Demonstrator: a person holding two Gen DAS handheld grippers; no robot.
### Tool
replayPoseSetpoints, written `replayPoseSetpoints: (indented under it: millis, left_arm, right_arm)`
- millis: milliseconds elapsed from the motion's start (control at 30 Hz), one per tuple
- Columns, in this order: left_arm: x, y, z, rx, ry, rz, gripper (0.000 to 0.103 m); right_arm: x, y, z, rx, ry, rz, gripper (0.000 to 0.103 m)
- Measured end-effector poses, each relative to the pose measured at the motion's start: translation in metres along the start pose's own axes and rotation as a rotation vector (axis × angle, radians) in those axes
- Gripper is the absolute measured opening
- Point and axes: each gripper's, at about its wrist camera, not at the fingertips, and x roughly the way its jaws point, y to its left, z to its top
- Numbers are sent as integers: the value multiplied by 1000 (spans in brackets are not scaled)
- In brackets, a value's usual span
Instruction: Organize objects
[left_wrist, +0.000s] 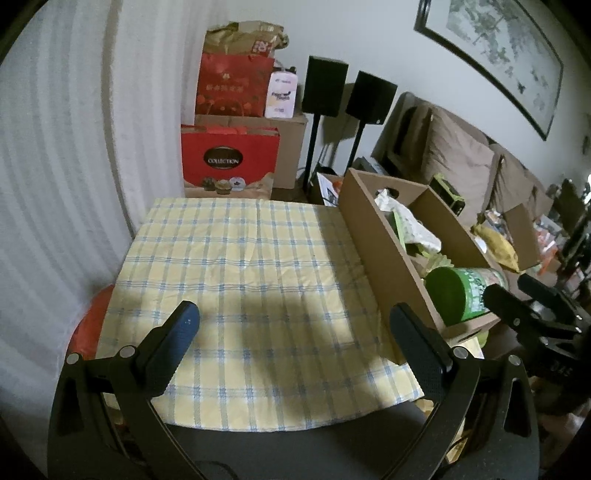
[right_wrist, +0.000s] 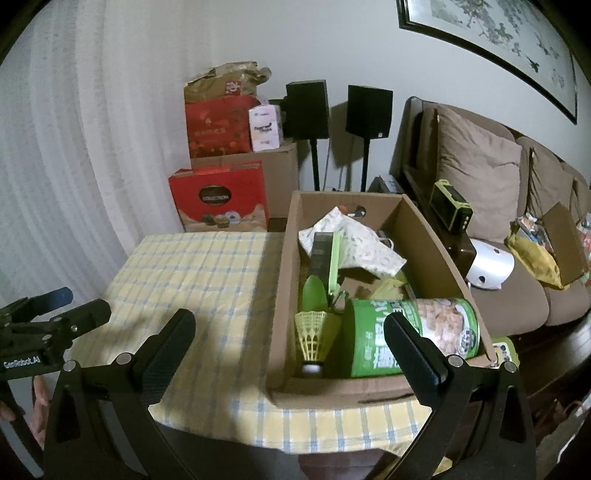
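Observation:
A cardboard box (right_wrist: 284, 288) stands on the right part of a table under a yellow checked cloth (right_wrist: 207, 273). In it lie a green tin can (right_wrist: 373, 332) on its side, a yellow-green shuttlecock (right_wrist: 314, 336), a green-edged dark case (right_wrist: 325, 258) and a patterned cloth pouch (right_wrist: 358, 240). My right gripper (right_wrist: 290, 332) is open and empty, near the box's front. My left gripper (left_wrist: 295, 325) is open and empty above the bare cloth (left_wrist: 240, 266), left of the box (left_wrist: 384, 258). The can also shows in the left wrist view (left_wrist: 461, 291).
Red gift boxes (right_wrist: 221, 199) and cardboard cartons stand behind the table by a white curtain. Two black speakers (right_wrist: 369, 110) on stands are beyond. A brown sofa (right_wrist: 480, 177) with cushions, a white helmet (right_wrist: 491, 269) and clutter lies to the right.

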Motion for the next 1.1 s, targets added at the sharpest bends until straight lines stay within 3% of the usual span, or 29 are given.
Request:
replayPoseSetpoints:
  millis: [367, 1100]
  left_arm:
    - [-21, -2, -17, 19, -8, 17, 103]
    - [-18, -13, -24, 45, -2, 41, 103]
  right_arm:
    - [-15, 4, -20, 7, 16, 2, 103]
    - [-22, 11, -28, -11, 1, -11, 103]
